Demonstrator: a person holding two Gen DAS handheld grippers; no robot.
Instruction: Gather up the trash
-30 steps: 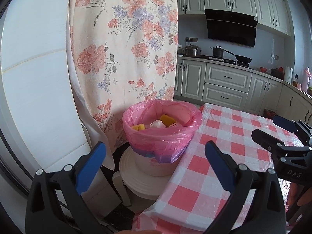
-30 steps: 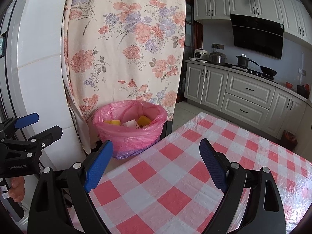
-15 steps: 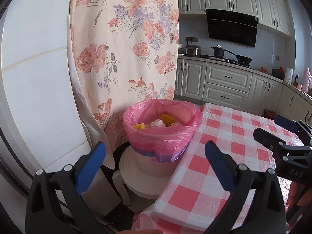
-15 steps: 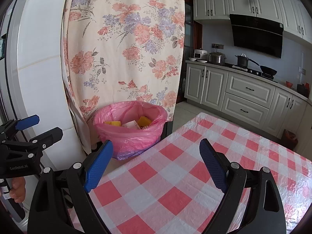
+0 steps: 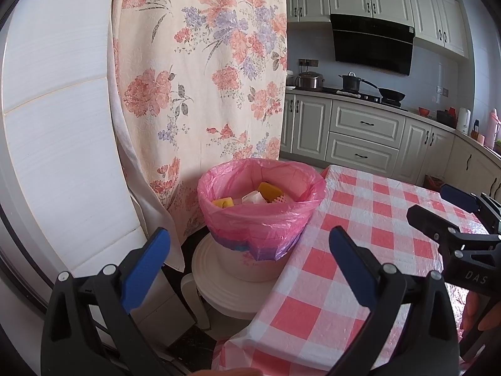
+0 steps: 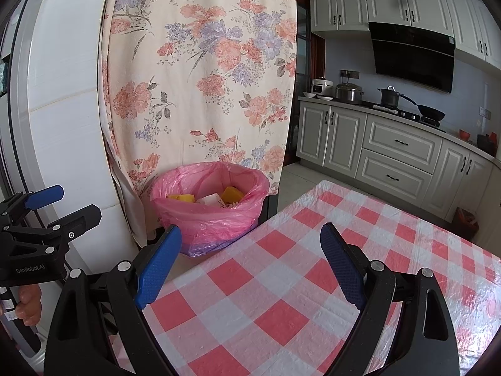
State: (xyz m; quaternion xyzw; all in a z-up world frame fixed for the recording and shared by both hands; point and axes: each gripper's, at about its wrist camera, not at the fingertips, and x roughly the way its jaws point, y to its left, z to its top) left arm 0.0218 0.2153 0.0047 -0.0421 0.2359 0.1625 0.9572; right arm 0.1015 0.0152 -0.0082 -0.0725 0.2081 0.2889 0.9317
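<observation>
Both claws are hanging over the near end of the bench [image 6: 281,282], and neither one is carrying anything. The left claw [image 5: 249,250] is spread wide, its blue pads [image 5: 145,269] well apart with only air between them. The right claw [image 6: 250,263] is spread just as wide and equally empty, sitting above the pink-and-white checked cloth.

The trash is sitting in the bin [image 5: 261,216], the one lined with a pink bag, which is standing on a white stool [image 5: 219,285] just beside the far left corner of the bench, in front of the flowered curtain [image 5: 200,78]. Yellow pieces [image 5: 269,189] and something white [image 5: 252,197] are showing over the rim. The stretch of cloth I can see is carrying no loose scraps at all.

So I'm reading this as the tail end of the collecting, with the dropping-in looking done. If anything is left, I'd guess it is the bag itself: one claw reaching forward to the loose pink rim, pinching a fold of that thin plastic and gathering it up. That film is looking slippery and floppy, so a firm bite on a bunched edge would be needed
</observation>
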